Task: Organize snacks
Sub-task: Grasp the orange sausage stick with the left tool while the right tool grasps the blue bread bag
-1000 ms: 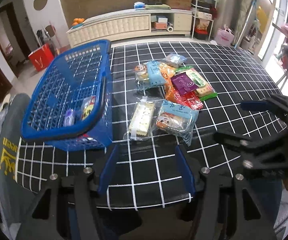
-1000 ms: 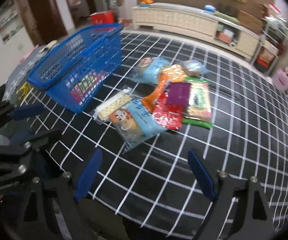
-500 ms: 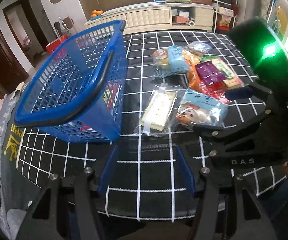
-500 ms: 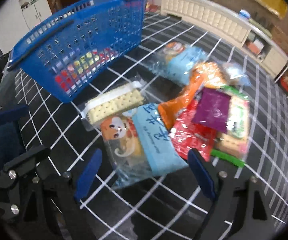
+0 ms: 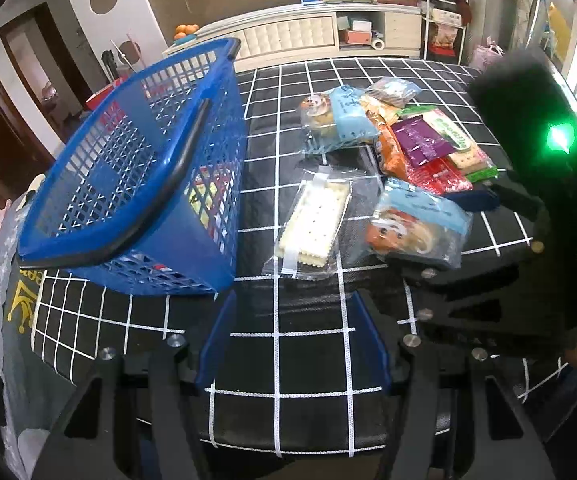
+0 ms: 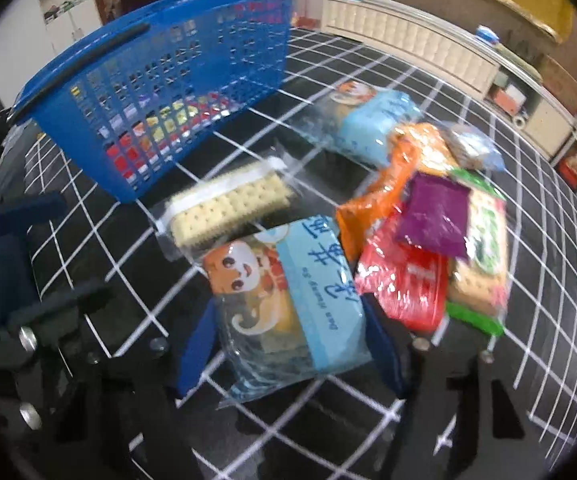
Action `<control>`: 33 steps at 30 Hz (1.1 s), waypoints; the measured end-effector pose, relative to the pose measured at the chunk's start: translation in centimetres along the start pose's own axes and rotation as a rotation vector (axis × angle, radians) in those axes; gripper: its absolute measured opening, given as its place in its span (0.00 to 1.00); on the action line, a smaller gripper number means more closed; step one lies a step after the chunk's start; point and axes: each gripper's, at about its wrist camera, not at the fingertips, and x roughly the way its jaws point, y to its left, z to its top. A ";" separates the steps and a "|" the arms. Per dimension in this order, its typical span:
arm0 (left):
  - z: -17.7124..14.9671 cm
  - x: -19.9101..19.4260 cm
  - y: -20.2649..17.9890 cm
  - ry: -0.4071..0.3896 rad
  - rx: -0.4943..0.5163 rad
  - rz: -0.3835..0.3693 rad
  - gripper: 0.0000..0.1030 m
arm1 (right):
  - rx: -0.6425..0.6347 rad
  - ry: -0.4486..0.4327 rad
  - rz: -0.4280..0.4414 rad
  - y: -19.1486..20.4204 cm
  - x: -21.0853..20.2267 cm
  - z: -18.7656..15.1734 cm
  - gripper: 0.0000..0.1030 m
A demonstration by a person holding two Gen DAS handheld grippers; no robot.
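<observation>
A light blue snack pack with a cartoon animal (image 6: 288,292) lies on the black checked tablecloth (image 6: 128,240). My right gripper (image 6: 288,348) straddles it, and its jaws are closing with the blue pads against the pack's two sides. In the left wrist view the same pack (image 5: 416,228) lies to the right, under the right gripper's black body. A blue basket (image 5: 128,184) holding a few snacks stands to the left. My left gripper (image 5: 294,340) hovers open over bare cloth, short of a clear cracker pack (image 5: 312,220).
A heap of orange, red, purple and green packets (image 6: 428,232) lies just right of the held pack. A second light blue pack (image 6: 368,120) sits farther back. The basket (image 6: 160,92) stands close on the left, and a grey garment (image 5: 20,300) drapes the table's near left corner.
Both grippers have come down toward the table. The right one moved in over the light blue cartoon pack and its jaws narrowed onto it. The left stayed open.
</observation>
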 end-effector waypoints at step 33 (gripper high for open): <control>12.2 9.6 -6.5 0.167 0.046 -0.248 0.55 | 0.542 -0.177 -0.209 -11.8 -5.5 -1.9 0.70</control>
